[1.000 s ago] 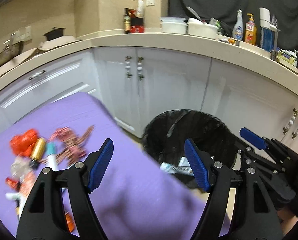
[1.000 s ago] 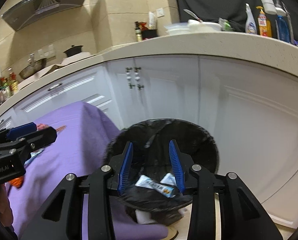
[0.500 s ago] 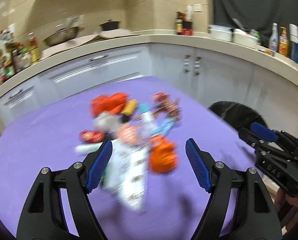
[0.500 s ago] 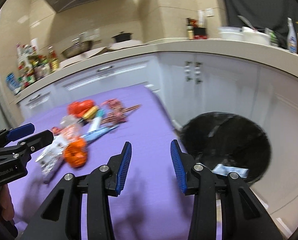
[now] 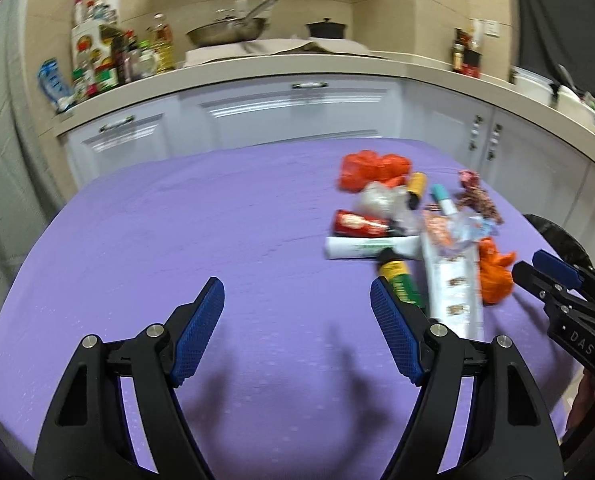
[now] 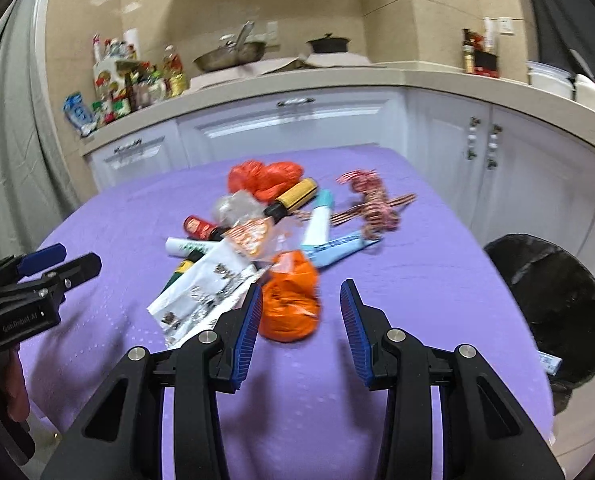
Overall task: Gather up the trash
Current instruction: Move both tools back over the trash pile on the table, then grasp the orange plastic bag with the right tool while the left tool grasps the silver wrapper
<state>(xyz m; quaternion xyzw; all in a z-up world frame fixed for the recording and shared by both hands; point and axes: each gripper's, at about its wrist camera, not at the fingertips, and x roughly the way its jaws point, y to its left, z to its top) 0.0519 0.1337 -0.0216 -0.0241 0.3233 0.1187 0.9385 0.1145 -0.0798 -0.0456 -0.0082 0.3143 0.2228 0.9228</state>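
Most trash is left uncollected: a pile (image 6: 265,232) is seen on the purple table (image 6: 417,280), including an orange crumpled bag (image 6: 293,304), a white printed wrapper (image 6: 205,292) and a red bag (image 6: 265,176). At least one wrapper is visible in the black bin (image 6: 553,292) beside the table. The left gripper (image 5: 297,332) is held wide open and empty. The right gripper (image 6: 301,320) is partly open, nothing gripped, aimed at the orange bag.
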